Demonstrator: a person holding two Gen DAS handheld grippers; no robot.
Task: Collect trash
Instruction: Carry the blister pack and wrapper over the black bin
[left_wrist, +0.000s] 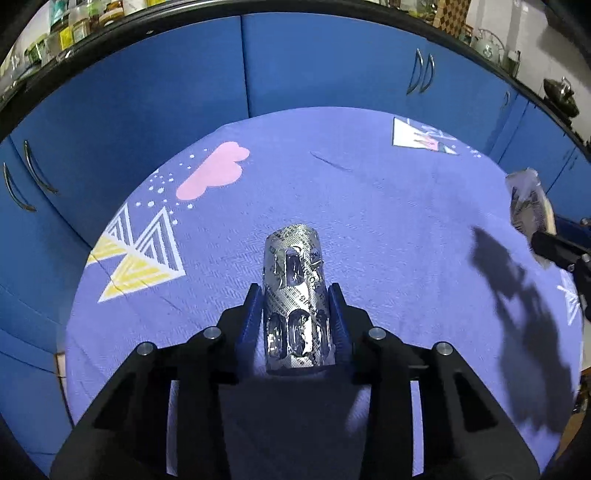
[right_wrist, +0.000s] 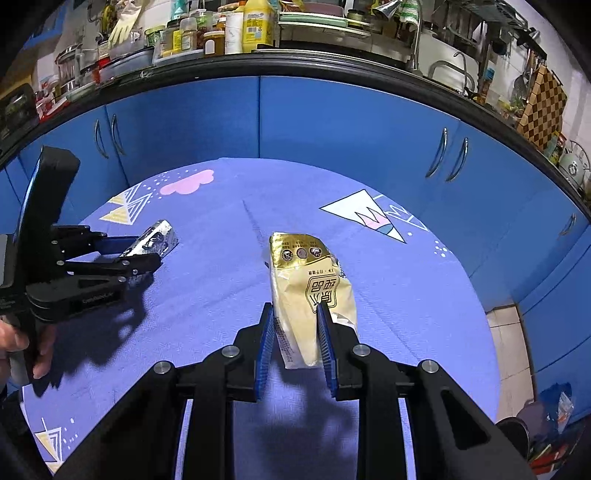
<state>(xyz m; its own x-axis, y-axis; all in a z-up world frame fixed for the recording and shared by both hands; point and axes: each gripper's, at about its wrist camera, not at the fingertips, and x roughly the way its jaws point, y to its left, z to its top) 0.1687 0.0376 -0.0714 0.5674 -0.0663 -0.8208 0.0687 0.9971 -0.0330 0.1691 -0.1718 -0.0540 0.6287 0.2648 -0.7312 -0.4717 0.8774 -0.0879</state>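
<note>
A silver pill blister pack (left_wrist: 293, 258) sits bowed between the blue pads of my left gripper (left_wrist: 294, 291), which is shut on it just above the purple tablecloth (left_wrist: 388, 206). The right wrist view shows the same left gripper (right_wrist: 147, 254) from the side, with the blister pack (right_wrist: 157, 236) sticking out of it. My right gripper (right_wrist: 294, 306) is shut on a yellow and gold snack wrapper (right_wrist: 306, 266), held over the cloth. In the left wrist view, that wrapper (left_wrist: 526, 199) shows at the right edge.
The round table has a purple cloth with cloud and triangle prints (right_wrist: 369, 218). Blue cabinets (right_wrist: 332, 122) curve behind it under a dark counter crowded with jars and bottles (right_wrist: 229, 29). A person's hand (right_wrist: 22, 343) holds the left gripper. Dark items lie on the floor at right (right_wrist: 546, 417).
</note>
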